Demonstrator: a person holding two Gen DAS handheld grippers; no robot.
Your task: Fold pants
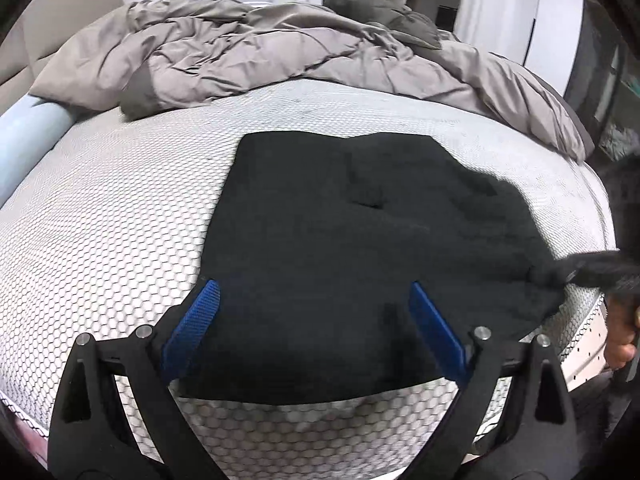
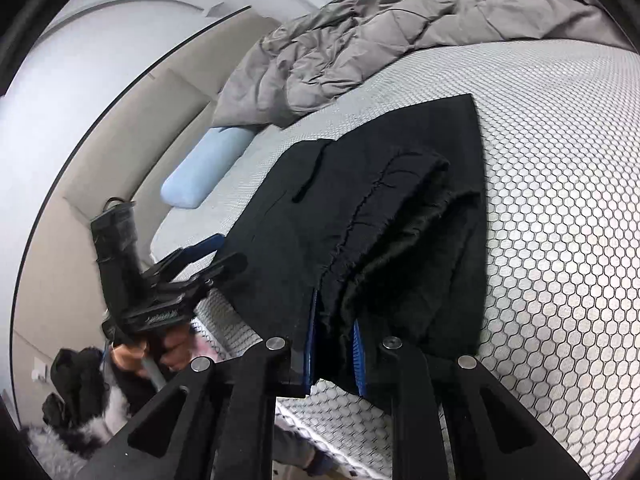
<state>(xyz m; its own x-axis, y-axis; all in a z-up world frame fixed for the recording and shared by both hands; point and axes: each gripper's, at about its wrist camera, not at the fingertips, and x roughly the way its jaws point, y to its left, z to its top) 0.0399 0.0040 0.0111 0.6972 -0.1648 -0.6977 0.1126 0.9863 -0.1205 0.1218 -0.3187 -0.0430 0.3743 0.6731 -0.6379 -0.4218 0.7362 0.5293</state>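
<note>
Black pants (image 1: 340,240) lie partly folded on the white honeycomb-patterned mattress (image 1: 100,240). My left gripper (image 1: 312,292) is open, its blue pads spread wide just above the near part of the pants, holding nothing. My right gripper (image 2: 334,320) is shut on a bunched edge of the pants (image 2: 400,220), lifting it off the mattress (image 2: 560,200) at the bed's edge. The left gripper also shows in the right wrist view (image 2: 200,256), at the pants' left side. In the left wrist view the held cloth shows blurred at the far right (image 1: 592,272).
A rumpled grey duvet (image 1: 260,48) covers the far part of the bed. A light blue pillow (image 2: 204,176) lies by the beige headboard (image 2: 120,140). The mattress edge (image 1: 588,340) drops off at the right. A person's hand (image 1: 620,344) holds the right gripper there.
</note>
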